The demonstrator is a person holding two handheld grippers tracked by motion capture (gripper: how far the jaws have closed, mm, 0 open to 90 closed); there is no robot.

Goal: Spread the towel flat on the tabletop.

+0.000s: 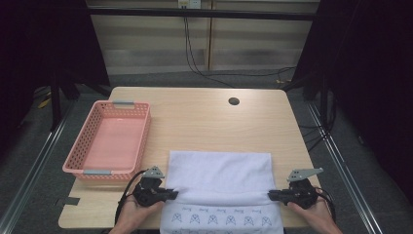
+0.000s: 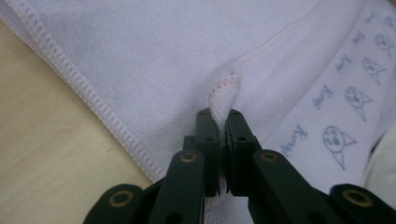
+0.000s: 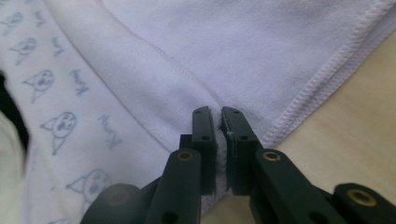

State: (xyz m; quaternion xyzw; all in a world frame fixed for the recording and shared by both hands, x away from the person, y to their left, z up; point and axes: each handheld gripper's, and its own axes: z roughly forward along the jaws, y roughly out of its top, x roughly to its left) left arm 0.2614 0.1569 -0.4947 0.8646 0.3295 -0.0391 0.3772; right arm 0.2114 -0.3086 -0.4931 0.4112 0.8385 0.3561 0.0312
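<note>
A white towel [image 1: 219, 178] lies folded at the table's near edge, its cat-printed band [image 1: 221, 220] hanging toward the person. My left gripper [image 1: 171, 194] is shut on the towel's left edge; in the left gripper view the hem [image 2: 223, 91] bunches up between the jaws [image 2: 218, 116]. My right gripper [image 1: 272, 195] is shut on the towel's right edge, and the right gripper view shows the cloth [image 3: 187, 60] pinched between its jaws [image 3: 218, 114]. Both grippers point inward, low over the table.
A pink plastic basket [image 1: 87, 130] stands at the left of the wooden table [image 1: 204, 117], just beyond my left gripper. A round cable hole [image 1: 234, 101] sits at the far right. Cables trail on the floor behind the table.
</note>
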